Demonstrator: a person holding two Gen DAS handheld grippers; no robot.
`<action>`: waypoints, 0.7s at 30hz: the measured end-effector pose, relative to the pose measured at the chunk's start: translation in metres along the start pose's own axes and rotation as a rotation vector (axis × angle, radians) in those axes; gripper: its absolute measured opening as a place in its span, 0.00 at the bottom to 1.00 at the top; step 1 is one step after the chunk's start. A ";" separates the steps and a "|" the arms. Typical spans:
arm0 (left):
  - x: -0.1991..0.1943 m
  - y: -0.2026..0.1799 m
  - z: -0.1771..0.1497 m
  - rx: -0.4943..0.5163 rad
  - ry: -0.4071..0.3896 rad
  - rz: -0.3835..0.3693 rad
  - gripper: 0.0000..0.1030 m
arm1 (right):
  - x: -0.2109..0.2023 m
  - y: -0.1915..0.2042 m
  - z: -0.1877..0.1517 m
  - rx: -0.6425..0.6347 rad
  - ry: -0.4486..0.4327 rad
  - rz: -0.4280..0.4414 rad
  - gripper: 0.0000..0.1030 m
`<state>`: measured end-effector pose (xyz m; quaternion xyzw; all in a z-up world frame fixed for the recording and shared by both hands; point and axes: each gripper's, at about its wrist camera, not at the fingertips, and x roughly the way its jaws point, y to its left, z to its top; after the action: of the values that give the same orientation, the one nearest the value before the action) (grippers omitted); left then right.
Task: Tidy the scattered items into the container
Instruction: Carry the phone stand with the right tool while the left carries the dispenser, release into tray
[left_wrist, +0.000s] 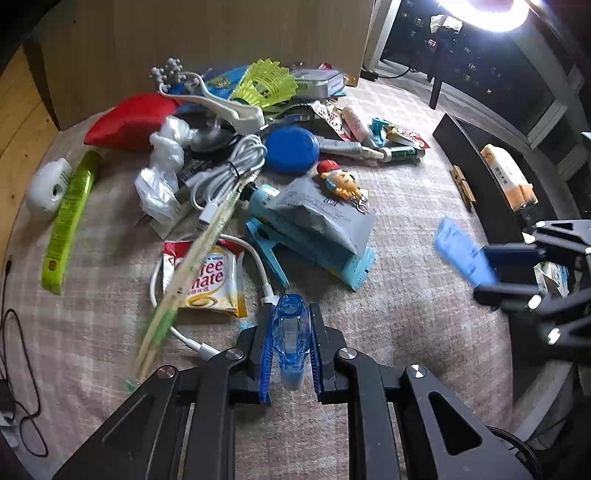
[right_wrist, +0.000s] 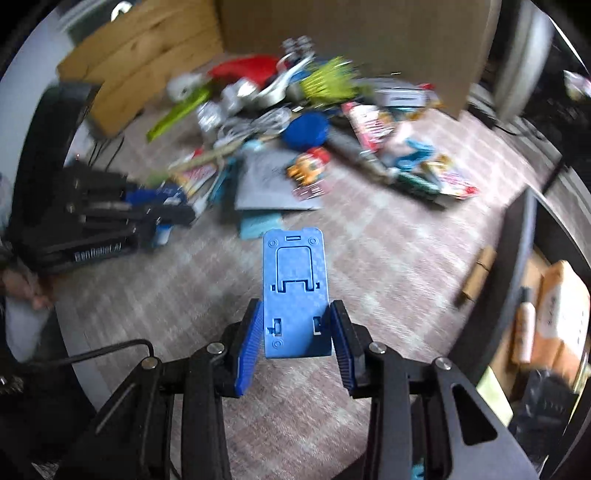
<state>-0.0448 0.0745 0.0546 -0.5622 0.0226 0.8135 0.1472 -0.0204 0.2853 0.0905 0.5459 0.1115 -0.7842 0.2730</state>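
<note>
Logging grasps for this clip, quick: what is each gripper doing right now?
Left gripper: shut on a small translucent blue bottle.
Right gripper: shut on a flat blue plastic phone stand.

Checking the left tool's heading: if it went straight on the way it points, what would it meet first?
Probably the white cable and the Coffee mate sachet just beyond the blue translucent item that the left tool holds; depth is uncertain.
</note>
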 end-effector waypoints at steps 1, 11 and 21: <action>-0.002 0.001 -0.001 -0.010 0.002 0.001 0.15 | -0.005 0.000 -0.006 0.020 -0.009 -0.008 0.34; -0.027 -0.047 0.026 0.035 -0.056 -0.077 0.15 | -0.035 -0.046 -0.027 0.232 -0.112 -0.082 0.35; -0.027 -0.168 0.088 0.189 -0.120 -0.180 0.15 | -0.097 -0.151 -0.057 0.435 -0.169 -0.326 0.35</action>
<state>-0.0720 0.2469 0.1330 -0.4958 0.0399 0.8236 0.2728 -0.0337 0.4667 0.1395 0.4991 0.0037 -0.8661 0.0283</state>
